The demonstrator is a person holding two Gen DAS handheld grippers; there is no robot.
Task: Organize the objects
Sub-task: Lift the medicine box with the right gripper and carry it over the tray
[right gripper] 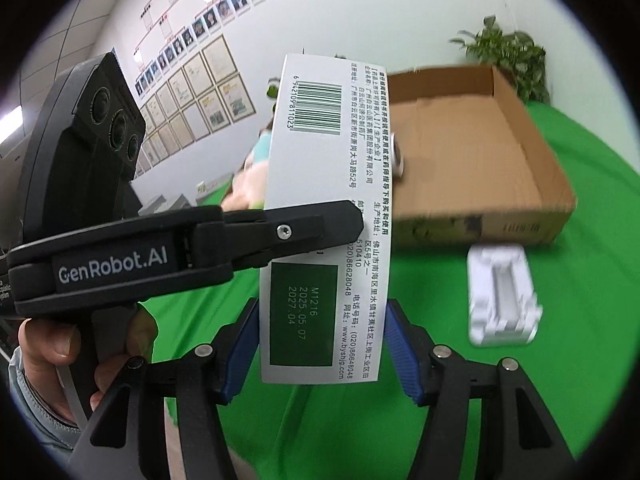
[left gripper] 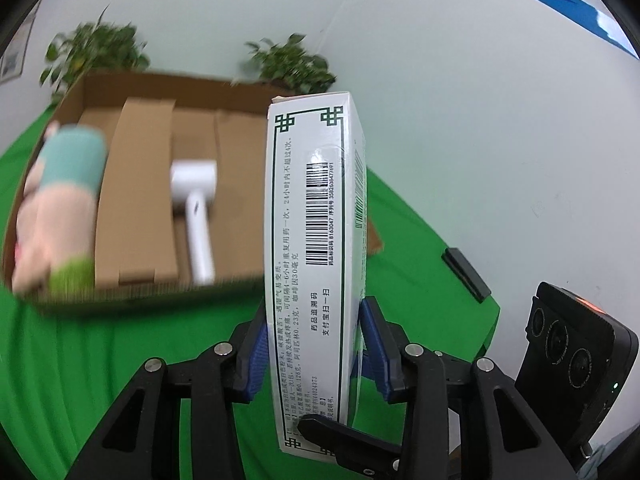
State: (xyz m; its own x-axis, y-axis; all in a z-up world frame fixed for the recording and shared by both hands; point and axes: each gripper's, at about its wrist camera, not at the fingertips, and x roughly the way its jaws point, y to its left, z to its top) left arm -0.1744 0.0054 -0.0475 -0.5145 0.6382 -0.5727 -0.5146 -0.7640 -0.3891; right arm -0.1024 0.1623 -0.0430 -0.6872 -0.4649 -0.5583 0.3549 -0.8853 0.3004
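Tongs (left gripper: 312, 354) grip medicine box (left gripper: 312, 240) (right wrist alone shows foam tray (right gripper: 502, 296)).

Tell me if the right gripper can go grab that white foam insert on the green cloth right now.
Probably not: the right gripper is shut on the medicine box, shared with the left gripper. The path to the foam insert looks clear.

Both cameras ride on the grippers, looking forward and slightly down along the fingers, very close to the medicine box (left gripper: 316, 264) (right gripper: 324, 216). The left view faces the carton (left gripper: 152, 200) from its near-left side; the right view faces the carton (right gripper: 480, 152) from farther right. They share carton, box and green cloth (left gripper: 120, 360) (right gripper: 560, 400).
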